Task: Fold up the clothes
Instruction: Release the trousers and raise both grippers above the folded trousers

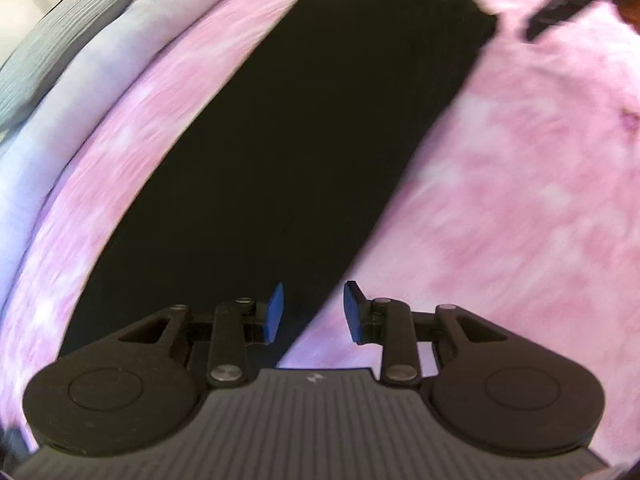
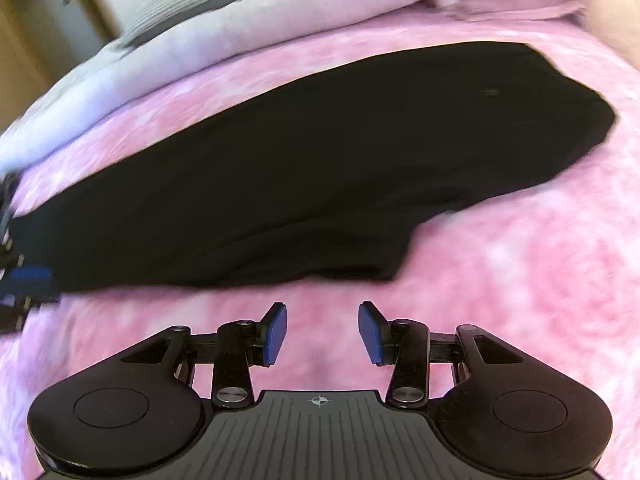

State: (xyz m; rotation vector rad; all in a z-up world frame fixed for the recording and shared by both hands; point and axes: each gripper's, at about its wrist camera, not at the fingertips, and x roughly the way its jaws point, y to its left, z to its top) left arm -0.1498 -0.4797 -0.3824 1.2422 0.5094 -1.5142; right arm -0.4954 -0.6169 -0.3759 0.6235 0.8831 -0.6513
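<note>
My left hand-held gripper [image 1: 314, 312] hangs with its blue pads spread and nothing between them, right over one narrow end of the long black cloth garment [image 2: 304, 168], which lies flat on the bed's mottled pink fleece blanket [image 2: 520, 280]. From that end the garment runs straight away from me along its long axis, a dark band stretching toward the far side of the bed. My right hand-held gripper [image 2: 322, 332] is also spread and empty; it hovers over bare pink fleece just short of the garment's near long edge, so from here the garment lies crosswise, its length going left to right ahead of the pads. The left one is the nearer to the fabric.

A pale lilac quilt [image 2: 200, 48] is bunched along the far side of the garment.

The black swallows seams and layers, so I cannot tell what kind of garment it is, or whether this narrow shape is already doubled over or simply laid out. Both views are smeared by motion. In the right view the garment's left end is cut off at the frame edge.
</note>
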